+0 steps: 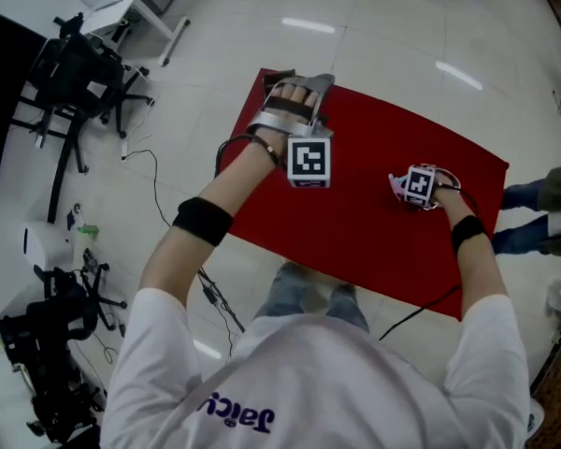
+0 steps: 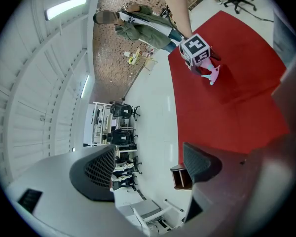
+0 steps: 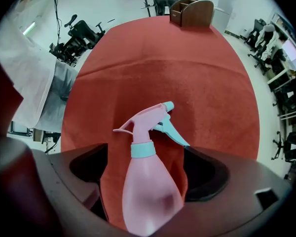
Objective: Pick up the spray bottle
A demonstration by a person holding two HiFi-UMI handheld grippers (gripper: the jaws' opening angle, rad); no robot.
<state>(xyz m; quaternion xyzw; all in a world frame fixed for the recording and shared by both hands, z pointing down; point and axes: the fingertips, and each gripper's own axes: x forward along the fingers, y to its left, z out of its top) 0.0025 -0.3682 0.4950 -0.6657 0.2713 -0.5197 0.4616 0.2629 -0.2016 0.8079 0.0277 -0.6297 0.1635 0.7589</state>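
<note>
Spray bottle (image 3: 149, 194) lies between the right gripper's (image 3: 145, 169) parted jaws; left gripper (image 2: 148, 164) gapes empty. An off-centre squeeze could roll it away.

Sporting a white tee (image 1: 309, 382) with blue print (image 1: 238, 414) at 6 o'clock, jeans (image 1: 313, 297), black wristbands (image 1: 203, 220) on both arms. Grey left gripper (image 1: 299, 87) and right gripper (image 1: 413, 190), each topped with a black-and-white marker cube (image 1: 309, 162).

Table (image 1: 374, 223) under red cloth: middle and near edge lie bare, open from above. Spray bottle (image 3: 150, 181) lies between the spread fingers (image 3: 209, 169) of the right gripper (image 3: 147, 154), cloth showing either side. Wooden box (image 3: 190, 10) blocks the far corner, close to the left gripper (image 1: 297, 90); a bystander's legs (image 1: 533, 215) stand off the right edge
</note>
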